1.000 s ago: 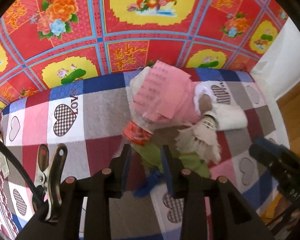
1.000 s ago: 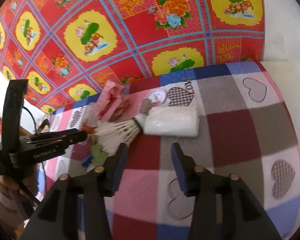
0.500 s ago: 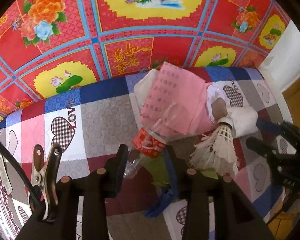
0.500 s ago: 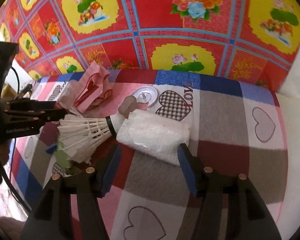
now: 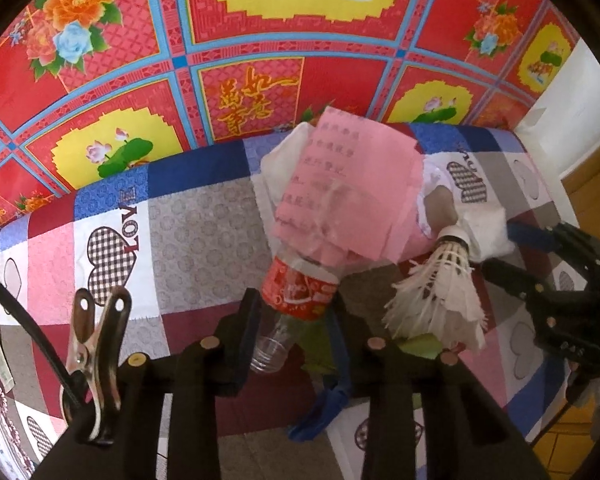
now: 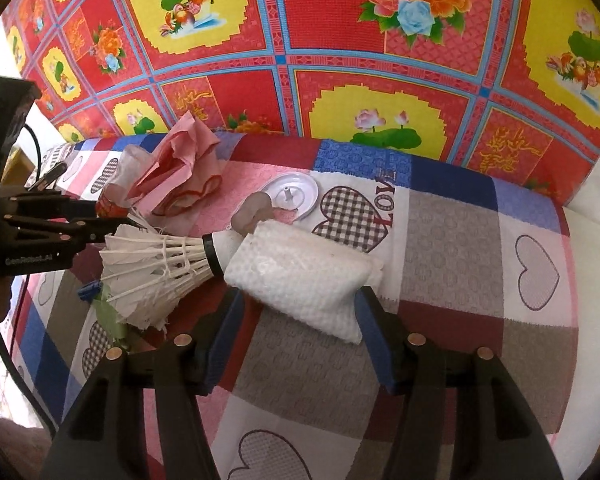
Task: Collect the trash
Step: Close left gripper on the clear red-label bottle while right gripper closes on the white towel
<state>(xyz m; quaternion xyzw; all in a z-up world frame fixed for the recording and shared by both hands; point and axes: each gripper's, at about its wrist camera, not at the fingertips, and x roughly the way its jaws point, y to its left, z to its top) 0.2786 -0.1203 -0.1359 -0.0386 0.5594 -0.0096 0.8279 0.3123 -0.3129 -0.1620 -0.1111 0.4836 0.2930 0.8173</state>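
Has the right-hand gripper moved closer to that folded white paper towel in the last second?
Yes. The right gripper has advanced toward the folded white paper towel, which lies unmoved beside the shuttlecock; its open fingers now straddle the towel.

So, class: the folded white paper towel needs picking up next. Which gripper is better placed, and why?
Right. The right gripper is open with the white paper towel between its fingers, while the left gripper straddles the plastic bottle.

The checked patchwork cloth [image 6: 452,240] carries the word "LOVE" beside its gingham hearts. The black left gripper [image 6: 116,222], seen from the right wrist, reads "GenRobot.AI". Print on the pink paper sheet [image 5: 352,184] is too blurred to read.
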